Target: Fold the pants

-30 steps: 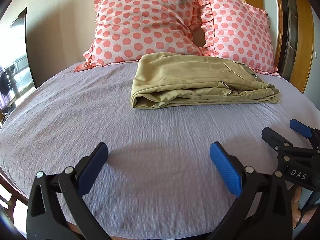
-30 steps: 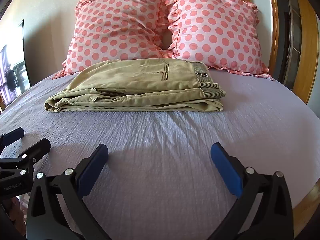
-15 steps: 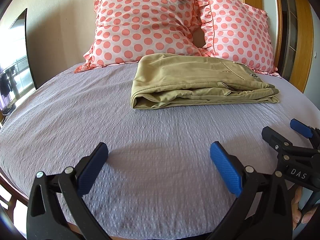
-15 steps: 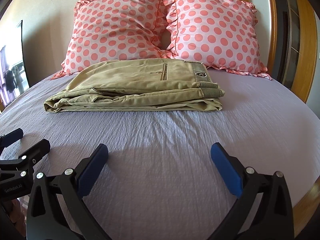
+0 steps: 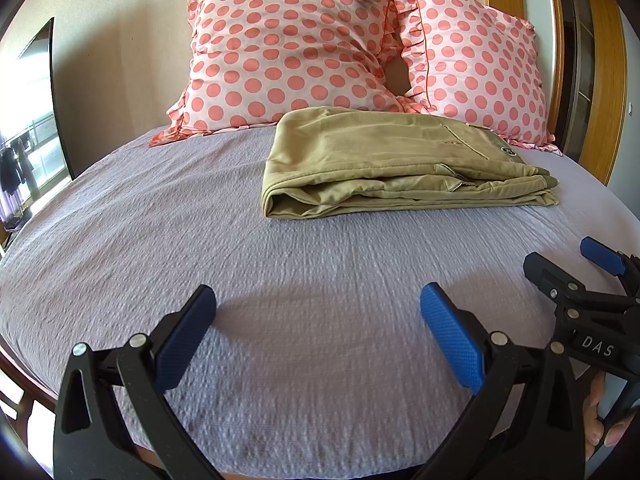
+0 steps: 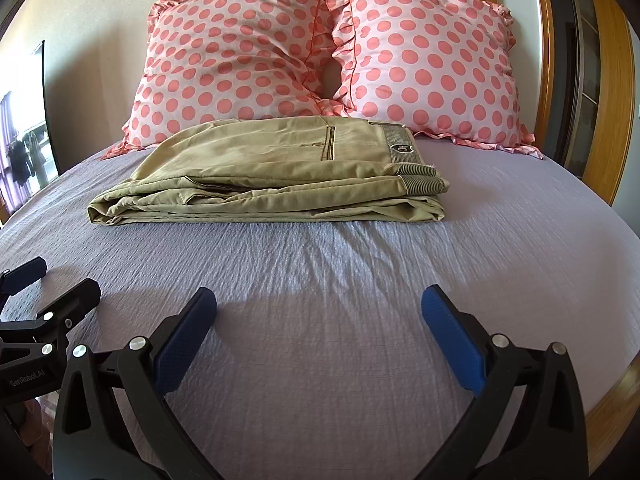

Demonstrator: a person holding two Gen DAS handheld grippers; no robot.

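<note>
While both tools hover low over the bed (image 5: 168,240), the pants (image 5: 400,168) lie folded ahead of them, well beyond the fingertips and just short of the pillows (image 5: 288,52). The left tool (image 5: 318,330) has its jaws spread wide with nothing between them; the right tool (image 6: 319,330) is likewise spread wide and holds nothing. From the left tool the pants sit ahead and to the right; from the right tool they sit ahead and slightly left (image 6: 272,172).

The pants are one khaki bundle of soft woven cloth, stacked in several flat layers with rounded fold edges on the left and a ribbed waistband bearing a small dark patch on the right. The bed sheet is lilac, with a fine crinkled, ridged texture. Two plump pillows, pink-white with coral dots and frilled edges, lean against the wall. Each tool has two black plastic fingers with blue, finely dotted pads (image 5: 452,340). The right tool shows at the right edge of the left view (image 5: 568,268), the left tool at the left edge of the right view (image 6: 48,284).

Compared with a second ago, nothing has visibly shifted: pants, pillows and both tools keep the same places, with only a slight drift in framing.
</note>
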